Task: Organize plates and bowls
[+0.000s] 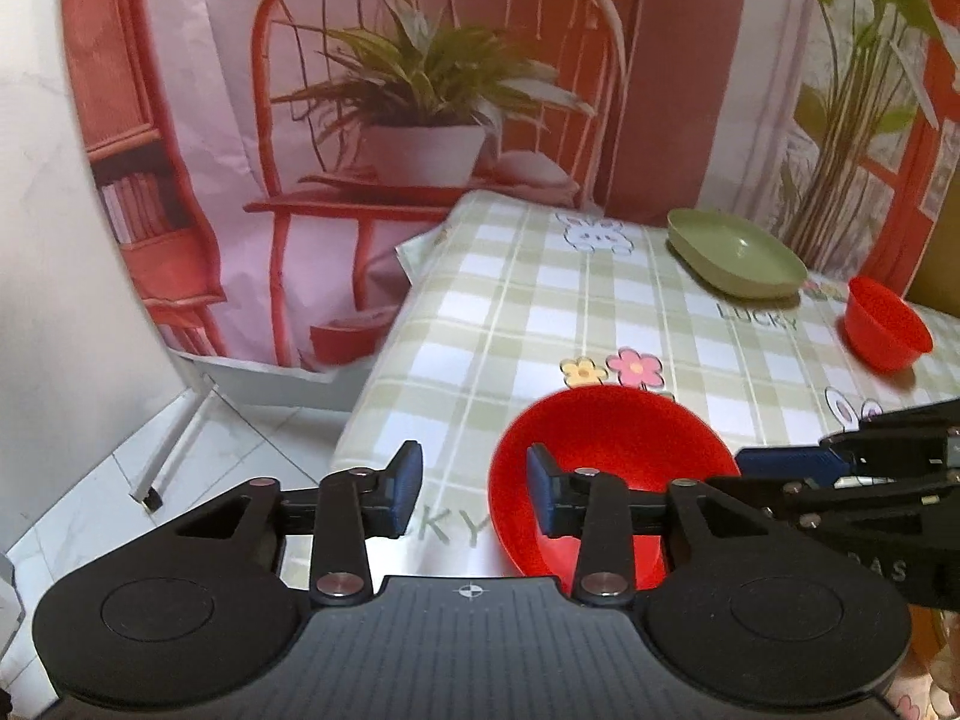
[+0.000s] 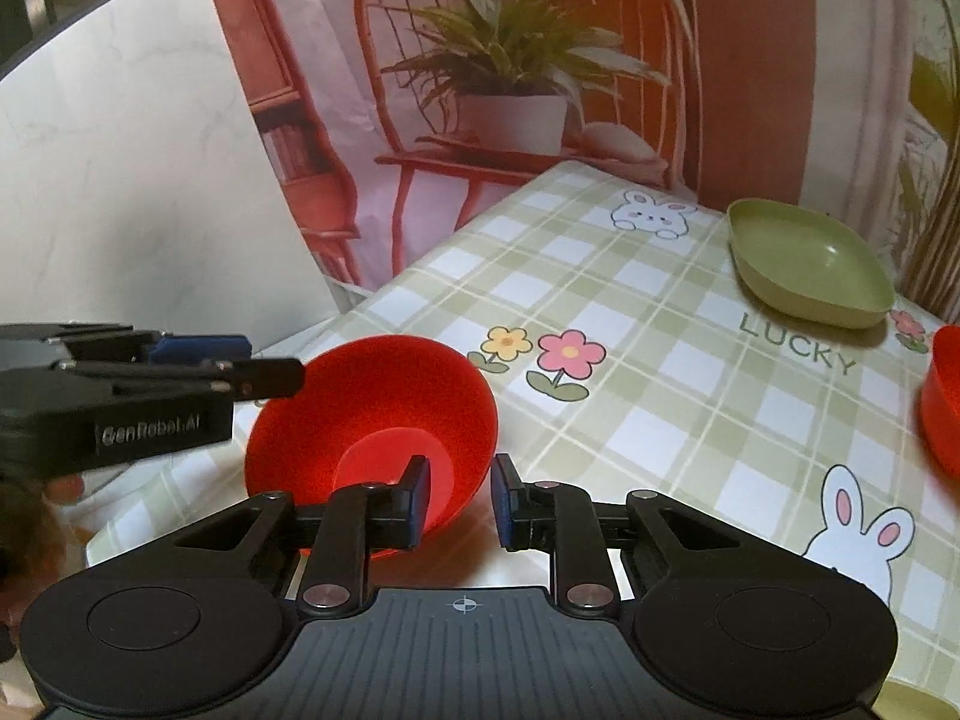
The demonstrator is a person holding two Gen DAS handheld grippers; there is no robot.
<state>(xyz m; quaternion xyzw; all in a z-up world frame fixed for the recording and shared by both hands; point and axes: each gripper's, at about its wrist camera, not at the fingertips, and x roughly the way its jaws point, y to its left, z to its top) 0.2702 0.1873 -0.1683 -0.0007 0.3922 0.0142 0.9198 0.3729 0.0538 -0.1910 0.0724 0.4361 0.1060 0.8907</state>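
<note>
Nearest to me, my left gripper (image 1: 474, 489) has its blue-padded fingers spread, straddling the near-left rim of the large red plastic bowl (image 1: 624, 450): one pad sits inside the bowl, the other outside over the cloth. I cannot tell whether either pad touches the rim. My right gripper (image 2: 461, 498) does the same at the opposite side of that bowl, fingers parted with a narrower gap, the rim between them; contact there is also unclear. The bowl stands upright near the front corner of the table (image 1: 540, 312), which is covered in a green-and-white checked cloth printed with flowers and rabbits. Farther back, to the right, a smaller red plastic bowl (image 1: 888, 333) stands alone. Beyond it, near the far edge, rests a shallow pale-green oval plate (image 1: 735, 261), well apart from both bowls.
</note>
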